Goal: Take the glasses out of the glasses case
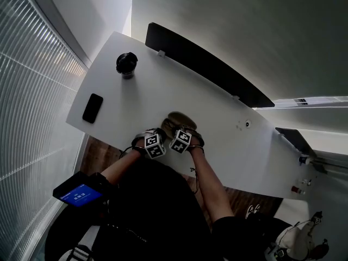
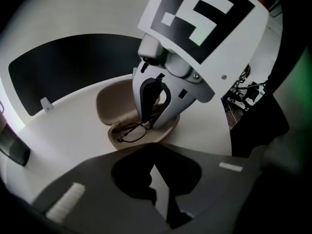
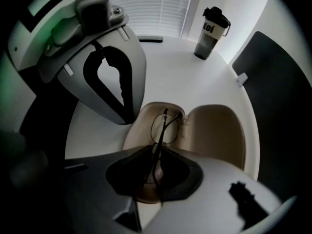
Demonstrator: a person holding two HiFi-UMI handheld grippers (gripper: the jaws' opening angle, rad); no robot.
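An open beige glasses case (image 1: pixel 175 118) lies near the front edge of the white table (image 1: pixel 157 86). Thin black-framed glasses (image 2: pixel 130 132) rest in its lower half, beside the raised lid (image 3: pixel 214 130). My right gripper (image 3: pixel 160 149) reaches into the case, shut on the glasses (image 3: pixel 163 128), whose temples run back between its jaws. In the left gripper view its tips (image 2: pixel 146 123) meet at the frame. My left gripper (image 3: pixel 130 120) is shut at the left rim of the case, apparently pinching it. Its own view (image 2: pixel 150 150) shows the tips against that rim.
A black phone (image 1: pixel 93 108) lies at the table's left edge. A dark tumbler (image 1: pixel 126 64) stands at the far left corner, also in the right gripper view (image 3: pixel 210 32). A black divider panel (image 1: pixel 206 64) runs along the far edge. My forearms hang over the near edge.
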